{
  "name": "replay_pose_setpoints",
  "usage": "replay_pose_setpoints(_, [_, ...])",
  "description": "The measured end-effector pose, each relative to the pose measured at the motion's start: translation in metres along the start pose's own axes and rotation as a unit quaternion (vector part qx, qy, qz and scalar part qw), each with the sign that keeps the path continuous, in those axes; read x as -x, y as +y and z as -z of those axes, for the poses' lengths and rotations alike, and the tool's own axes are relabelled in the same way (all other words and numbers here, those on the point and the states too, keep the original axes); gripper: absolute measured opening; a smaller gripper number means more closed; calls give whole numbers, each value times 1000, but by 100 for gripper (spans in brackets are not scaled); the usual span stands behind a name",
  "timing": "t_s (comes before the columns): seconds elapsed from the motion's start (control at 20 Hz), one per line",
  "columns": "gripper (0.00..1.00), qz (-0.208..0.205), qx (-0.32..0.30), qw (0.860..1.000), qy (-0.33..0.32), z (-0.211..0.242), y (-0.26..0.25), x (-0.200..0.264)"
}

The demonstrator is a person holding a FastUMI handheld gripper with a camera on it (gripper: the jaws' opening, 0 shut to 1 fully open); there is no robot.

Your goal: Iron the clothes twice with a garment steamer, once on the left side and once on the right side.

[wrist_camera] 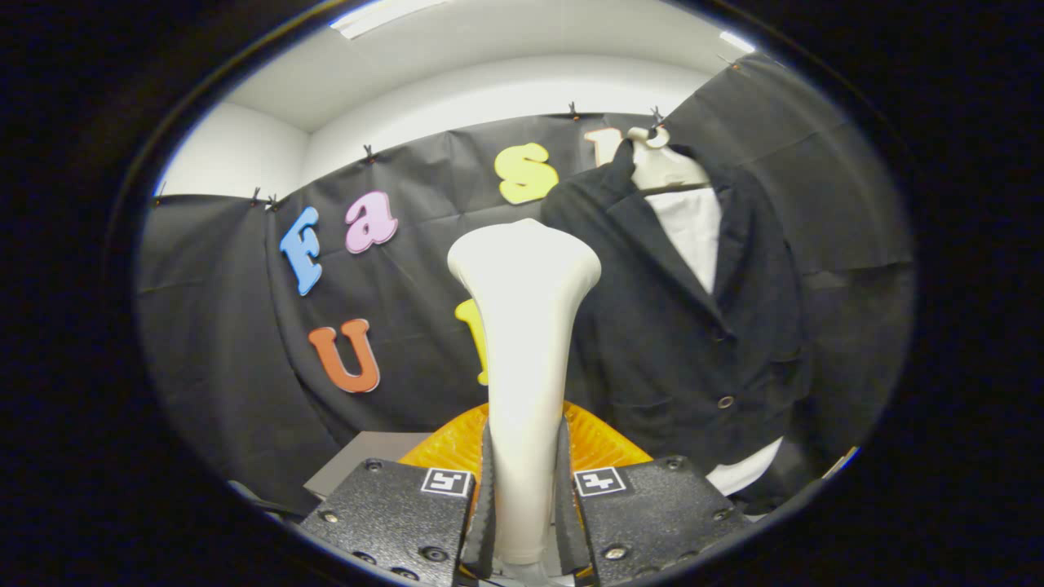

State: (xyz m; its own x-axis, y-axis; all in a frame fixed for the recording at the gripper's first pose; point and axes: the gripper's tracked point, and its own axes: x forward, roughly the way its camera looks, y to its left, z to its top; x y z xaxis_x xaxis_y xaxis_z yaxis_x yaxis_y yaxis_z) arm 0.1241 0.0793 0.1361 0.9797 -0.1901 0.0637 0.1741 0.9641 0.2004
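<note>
White garment steamer (526,326) clamped in hand-held gripper (524,489); dark jacket (685,326) beyond.

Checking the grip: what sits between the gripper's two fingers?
In the gripper view, the cream plastic steamer handle stands upright between both fingers, which press on it.

Bright ceiling lights (383,12); sharp centre, fisheye-warped edges.
</note>
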Motion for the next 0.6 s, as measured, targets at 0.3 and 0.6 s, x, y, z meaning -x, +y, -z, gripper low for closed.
replay_pose_setpoints(0.3, [33, 85, 34, 993, -71, -58, -67, 40])
replay_pose_setpoints(0.6, [33, 123, 77, 982, -119, -107, -97, 30])
